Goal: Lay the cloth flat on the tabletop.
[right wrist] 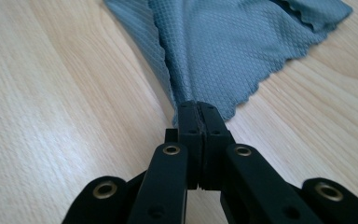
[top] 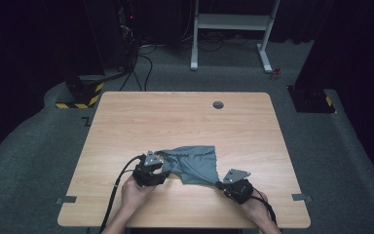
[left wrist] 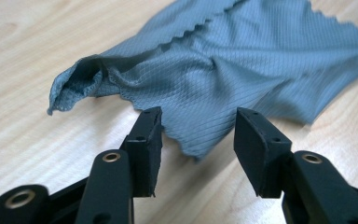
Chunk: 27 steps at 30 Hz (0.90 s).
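pale wood grain runs across the table (top: 185, 117), which stands on grey carpet in a dark room, with a small round grommet (top: 218, 105) near its far edge. on the near half of the table lies a grey-blue cloth (top: 195, 163), thin and finely ribbed in a diamond weave, its edges cut in small scallops. it is rumpled rather than flat: in the high view it spreads from the left gripper across toward the right one, narrowing to a drawn-out corner at the near right.

the left gripper (left wrist: 198, 135) has its jaws parted, with a pointed bit of the cloth's hem (left wrist: 200, 93) lying on the wood between and just ahead of them; the pads do not press on it. beside that, one corner of the cloth (left wrist: 74, 84) curls up into a small open fold, showing its stitched edge.

the right gripper (right wrist: 198, 114) is clenched tight on the cloth's (right wrist: 223, 51) corner, the fabric gathered into pleats that fan out from the closed jaws across the table. in the high view each hand (top: 135, 192) grasps its gripper near the table's near edge.
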Each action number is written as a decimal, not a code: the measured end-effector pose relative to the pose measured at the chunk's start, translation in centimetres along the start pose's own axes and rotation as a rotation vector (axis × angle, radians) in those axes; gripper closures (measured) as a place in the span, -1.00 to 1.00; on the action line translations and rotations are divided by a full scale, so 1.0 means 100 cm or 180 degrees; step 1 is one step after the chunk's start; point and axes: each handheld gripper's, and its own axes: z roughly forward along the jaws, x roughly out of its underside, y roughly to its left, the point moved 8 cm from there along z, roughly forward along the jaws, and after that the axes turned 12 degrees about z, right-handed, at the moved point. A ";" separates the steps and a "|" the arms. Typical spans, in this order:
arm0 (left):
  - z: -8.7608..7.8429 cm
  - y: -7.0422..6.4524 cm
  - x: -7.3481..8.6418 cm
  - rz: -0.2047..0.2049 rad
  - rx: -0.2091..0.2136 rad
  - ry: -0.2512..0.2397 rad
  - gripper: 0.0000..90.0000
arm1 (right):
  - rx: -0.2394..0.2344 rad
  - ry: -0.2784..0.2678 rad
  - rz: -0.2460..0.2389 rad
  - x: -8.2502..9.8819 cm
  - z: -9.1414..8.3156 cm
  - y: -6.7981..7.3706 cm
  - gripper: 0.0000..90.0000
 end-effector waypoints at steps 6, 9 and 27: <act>0.006 -0.002 0.000 0.0067 0.0102 0.0039 0.58 | -0.0013 -0.0240 0.0150 -0.013 -0.003 0.000 0.57; 0.007 0.000 -0.003 0.0112 0.0130 0.0067 0.94 | -0.0004 -0.0304 0.0179 -0.022 0.006 0.003 0.49; 0.033 0.031 -0.072 0.0099 -0.0006 0.0107 0.88 | -0.0046 -0.0352 0.0352 -0.019 0.028 -0.003 0.34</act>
